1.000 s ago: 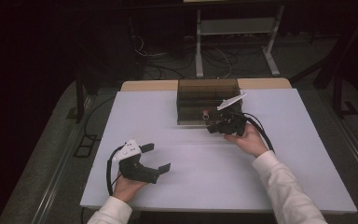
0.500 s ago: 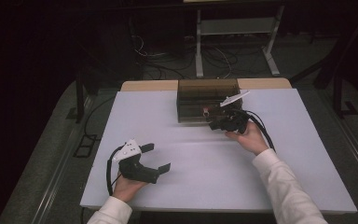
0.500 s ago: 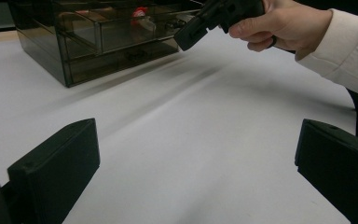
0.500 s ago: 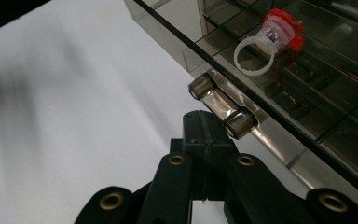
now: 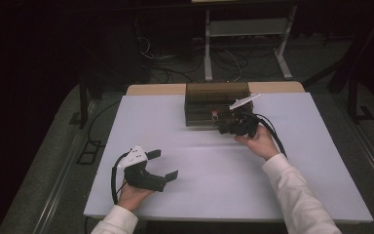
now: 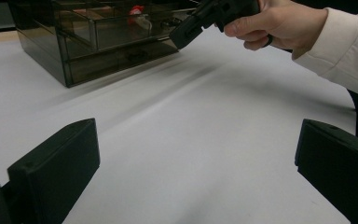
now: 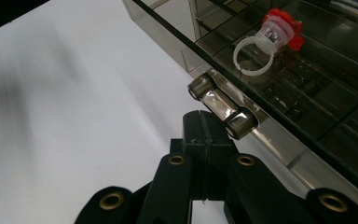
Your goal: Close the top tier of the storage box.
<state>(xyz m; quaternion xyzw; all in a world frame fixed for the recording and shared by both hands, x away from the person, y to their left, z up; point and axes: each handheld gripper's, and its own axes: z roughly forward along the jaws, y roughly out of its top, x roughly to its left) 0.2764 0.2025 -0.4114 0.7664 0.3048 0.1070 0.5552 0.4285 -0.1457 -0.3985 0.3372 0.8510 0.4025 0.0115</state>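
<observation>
Smoked plastic drawer box [image 5: 209, 103]: sits at the far middle of the white table [image 5: 214, 195], against its back edge. Has two tiers, upper tray divided into compartments, lower drawer shut in the left gripper view. Holds a red-topped toy ring [image 7: 266, 41] with a clear band, lying in one upper compartment just behind the front wall. Carries a clear bar handle [image 7: 223, 109] on the front of the upper drawer.

Right gripper [image 7: 205, 126]: jaws clenched together, nothing between them, tips right below the handle and seemingly touching it from the table side. Held by the right hand [image 5: 260, 141] just in front of the box's right end, cable looping back toward the sleeve.

Left gripper [image 5: 160, 165]: well apart from the box, near the table's front left. Jaws spread wide, nothing between them, bare table showing in the gap. Gripped from below by the left hand [image 5: 131, 195], pointing toward the box's right end.
</observation>
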